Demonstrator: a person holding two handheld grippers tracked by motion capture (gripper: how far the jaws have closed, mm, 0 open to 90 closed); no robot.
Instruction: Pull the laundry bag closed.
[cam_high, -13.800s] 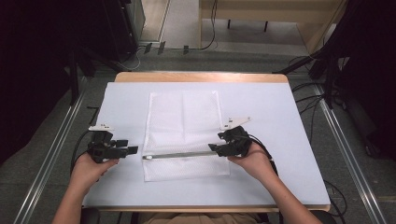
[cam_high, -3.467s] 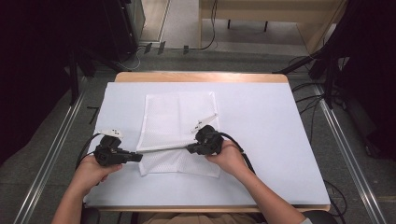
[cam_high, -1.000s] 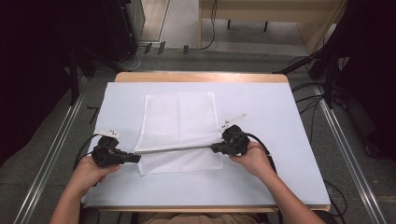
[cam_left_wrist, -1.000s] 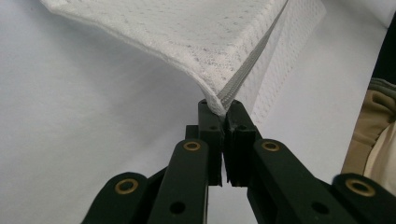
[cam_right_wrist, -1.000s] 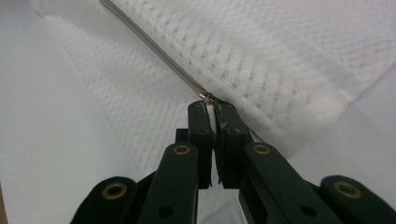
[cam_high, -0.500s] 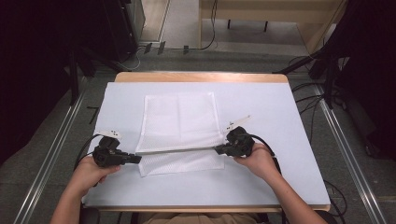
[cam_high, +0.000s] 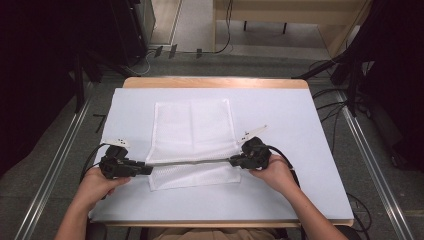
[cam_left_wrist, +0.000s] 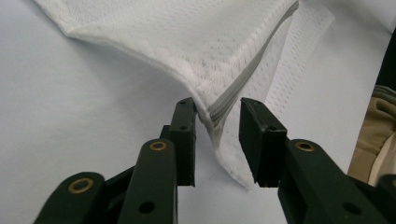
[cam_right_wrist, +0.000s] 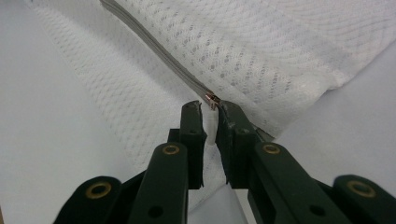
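A white mesh bag lies flat on the white table, its grey zipper stretched straight between my two grippers. My left gripper is at the bag's left edge. In the left gripper view its jaws have just been opening and stand apart; the bag's corner with the zipper end hangs between them, leaning on one pad. My right gripper sits at the bag's right edge. Its jaws have just been opening slightly, still pinching white fabric beside the copper zipper stop.
The table's wooden far rim borders a grey floor with cables. Metal rails run along both sides. Bare white tabletop surrounds the bag left, right and near the person's forearms.
Since 3.5 s ago the right gripper has slid right along the zipper to the bag's right edge. Both hands have held still over the last half second.
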